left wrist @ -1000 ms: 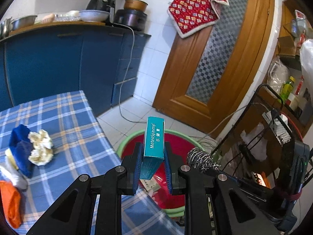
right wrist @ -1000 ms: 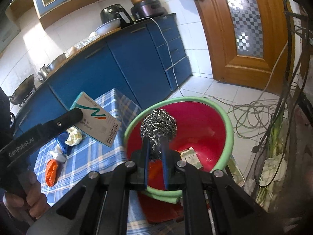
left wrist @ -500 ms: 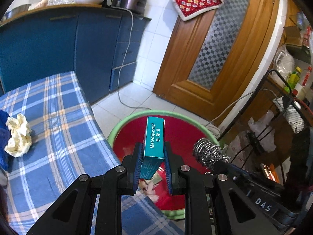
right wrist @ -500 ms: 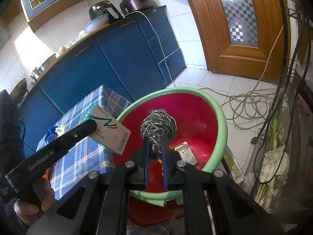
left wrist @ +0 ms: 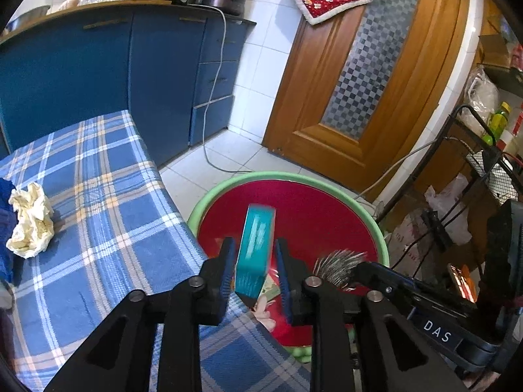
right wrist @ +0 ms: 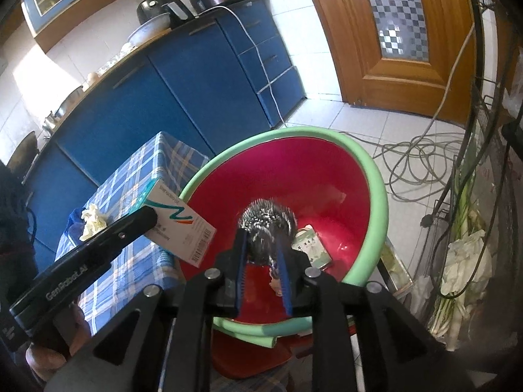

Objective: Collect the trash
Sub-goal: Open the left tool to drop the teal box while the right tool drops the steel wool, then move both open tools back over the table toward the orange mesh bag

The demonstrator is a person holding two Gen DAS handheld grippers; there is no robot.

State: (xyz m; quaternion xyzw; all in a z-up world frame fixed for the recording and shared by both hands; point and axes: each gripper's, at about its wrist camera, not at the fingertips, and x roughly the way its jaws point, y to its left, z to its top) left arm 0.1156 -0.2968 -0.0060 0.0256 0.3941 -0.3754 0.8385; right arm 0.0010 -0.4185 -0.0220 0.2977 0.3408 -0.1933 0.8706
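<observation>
A red basin with a green rim stands on the floor beside the table. My left gripper has its jaws spread, and the teal medicine box sits blurred and loose between them, over the basin. My right gripper is also spread, with the steel wool ball blurred between its fingers above the basin. A small packet lies inside the basin.
The blue plaid table carries a crumpled yellowish paper and a blue cloth. Blue cabinets, a wooden door, floor cables and a wire rack surround the basin.
Both grippers have opened over the basin. The medicine box and the steel wool, firmly held before, now look blurred and loose between the spread fingers.
</observation>
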